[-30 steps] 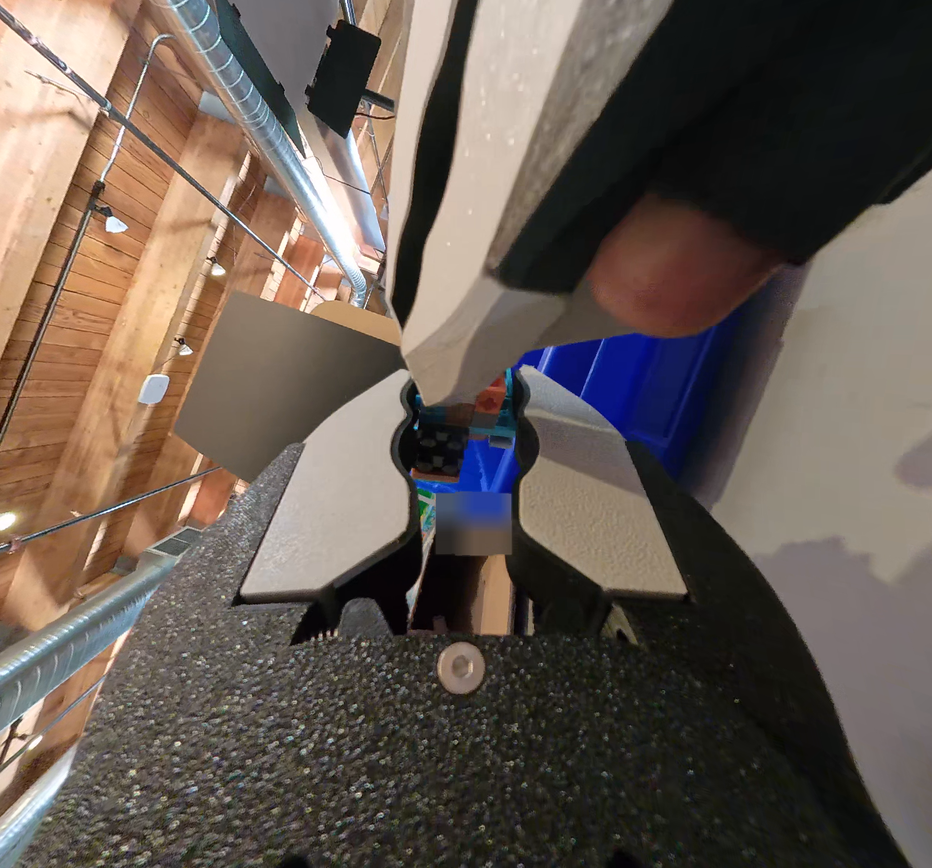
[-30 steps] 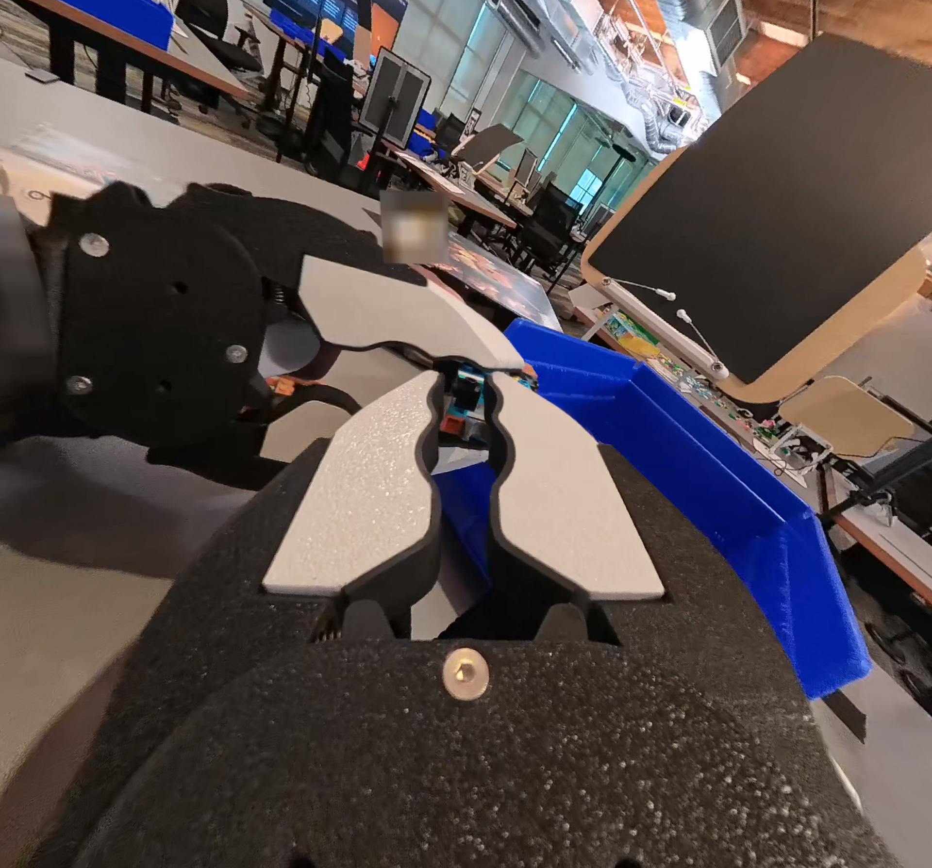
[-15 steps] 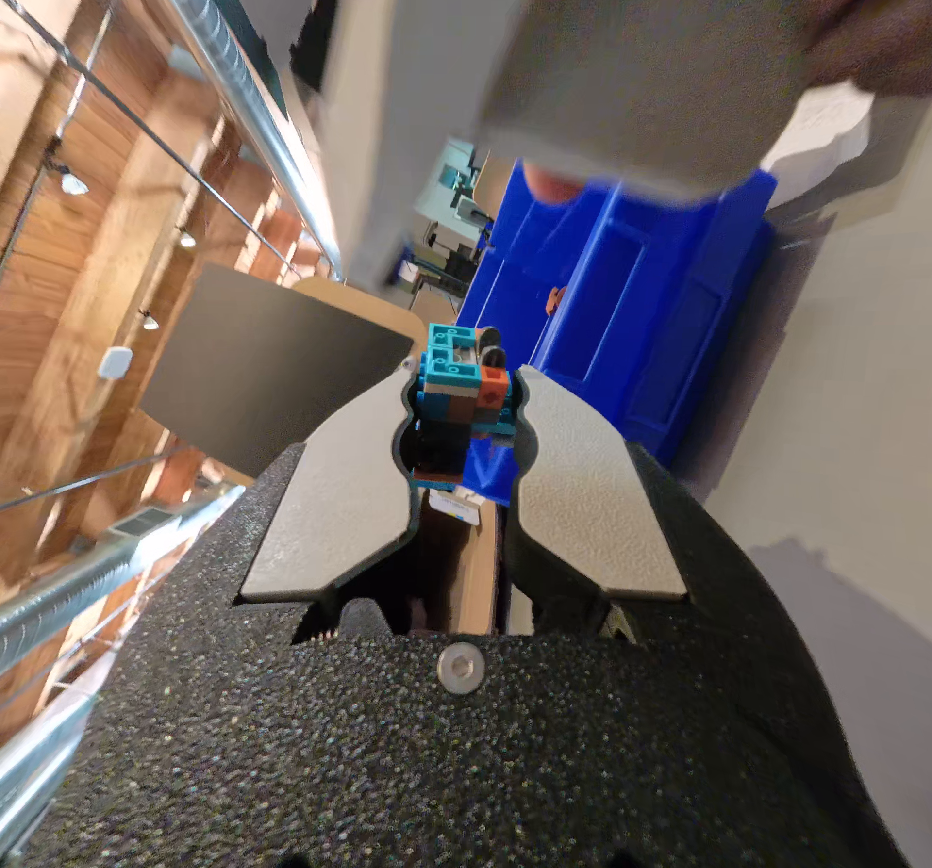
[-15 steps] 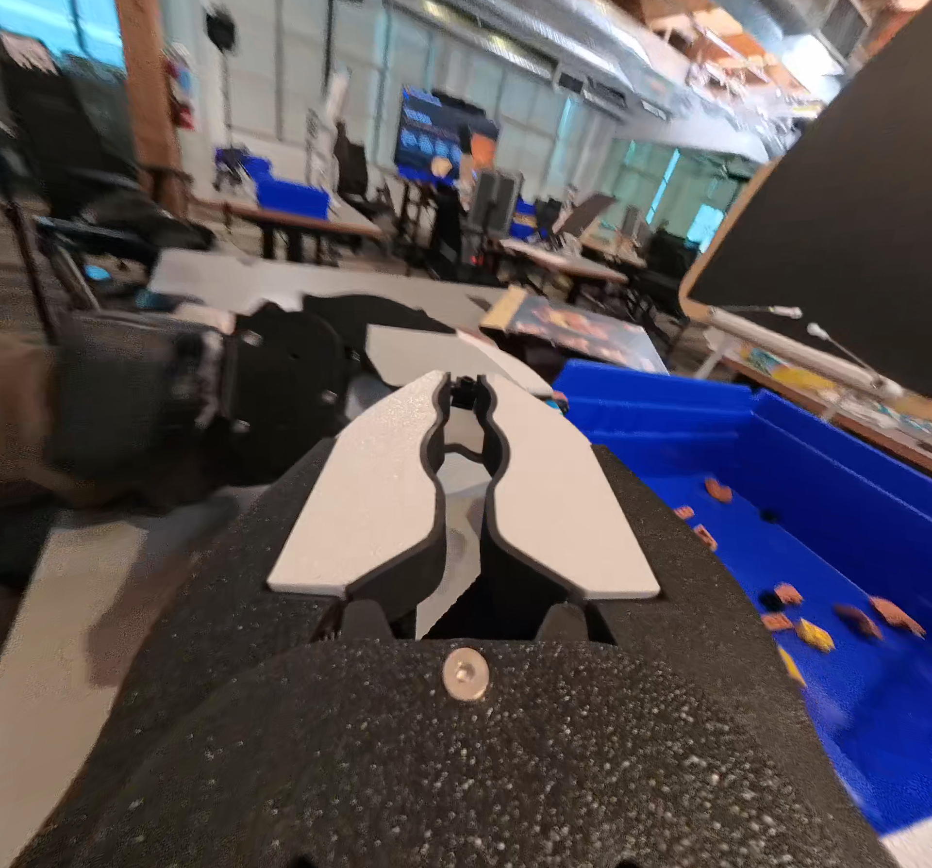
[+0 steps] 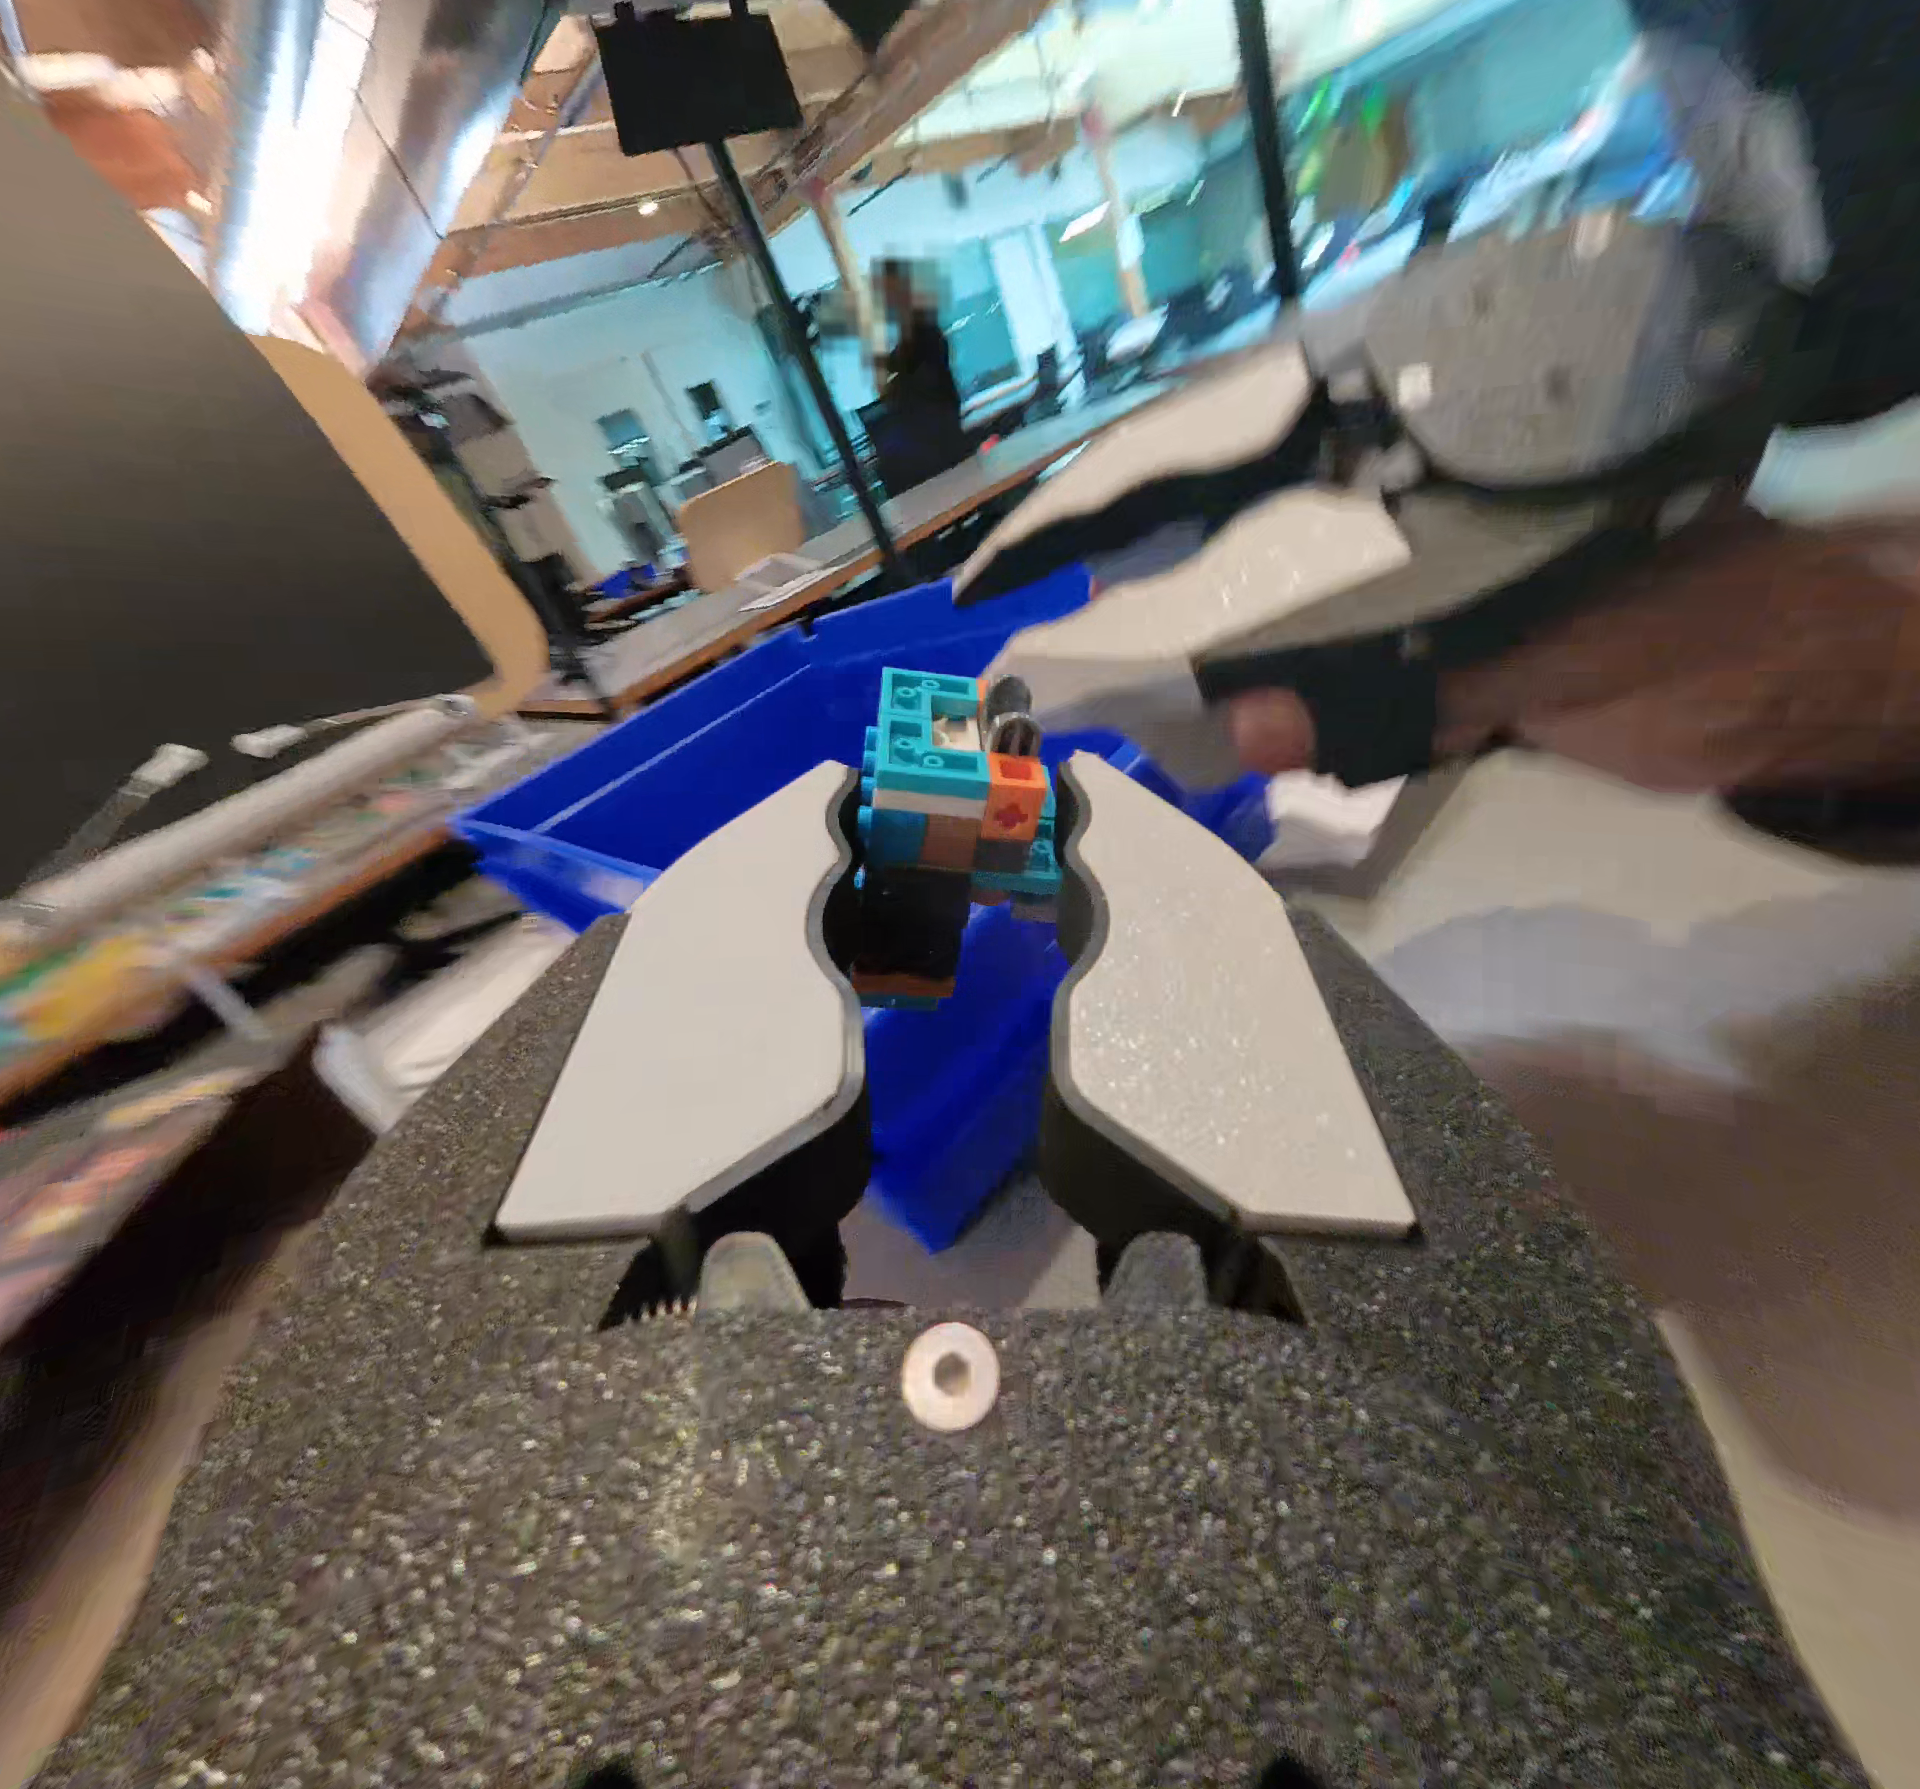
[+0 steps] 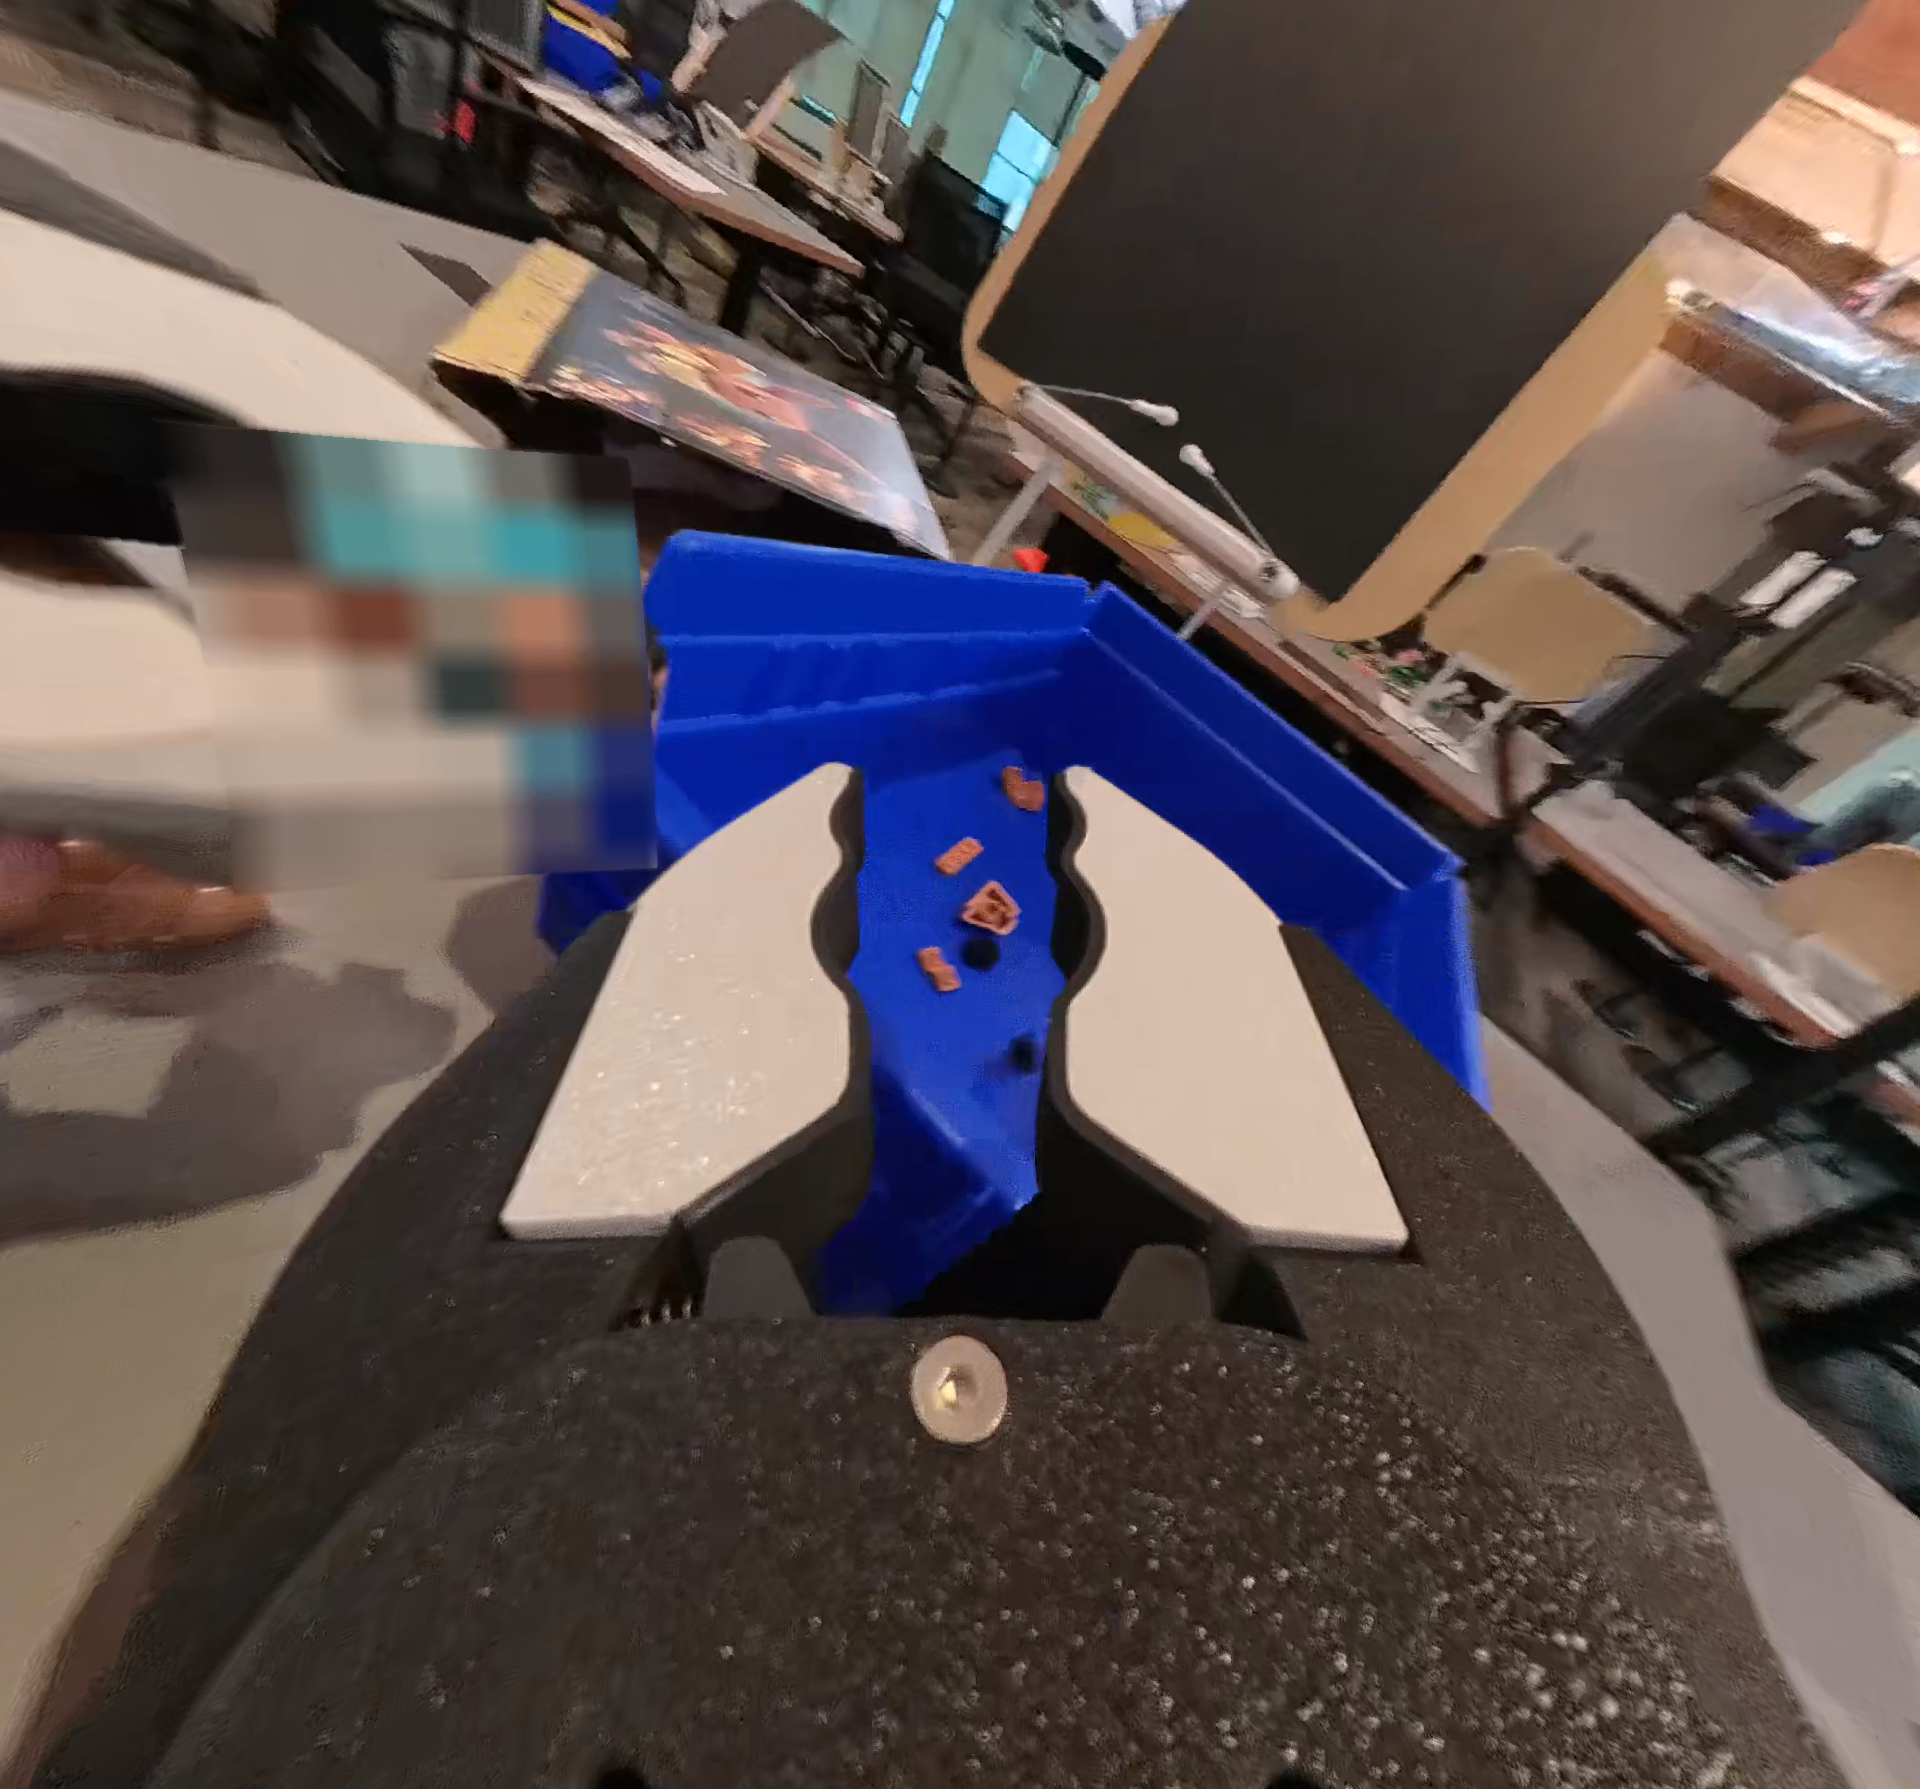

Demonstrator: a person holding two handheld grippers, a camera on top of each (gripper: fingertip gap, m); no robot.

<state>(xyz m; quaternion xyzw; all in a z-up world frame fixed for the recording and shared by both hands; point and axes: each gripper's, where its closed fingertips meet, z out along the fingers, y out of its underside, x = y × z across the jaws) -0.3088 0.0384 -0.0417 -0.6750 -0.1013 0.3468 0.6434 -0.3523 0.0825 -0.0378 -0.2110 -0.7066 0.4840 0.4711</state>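
My left gripper (image 5: 956, 783) is shut on a small toy-brick model (image 5: 940, 804) of teal, orange, brown and black bricks, with a black peg at its top right. It holds the model above the near corner of a blue bin (image 5: 665, 783). My right gripper (image 6: 958, 783) is open and empty over the blue bin (image 6: 1247, 783), where several small orange-brown and black pieces (image 6: 992, 908) lie on the floor. In the left wrist view the right gripper (image 5: 997, 622) shows blurred just right of the model, held by a hand (image 5: 1662, 679).
A black panel with a wooden edge (image 6: 1403, 181) stands behind the bin and also shows in the left wrist view (image 5: 156, 492). A flat box with a picture (image 6: 727, 409) lies beyond the bin. The bin rests on a grey table (image 5: 1558, 960). A person (image 5: 914, 368) stands far off. The grippers' ends are close to 7 cm from one another.
My right gripper pulled away from the model with a small black piece, swung over the bin and opened. My left gripper swung level from its ceiling-ward tilt, still gripping the model.
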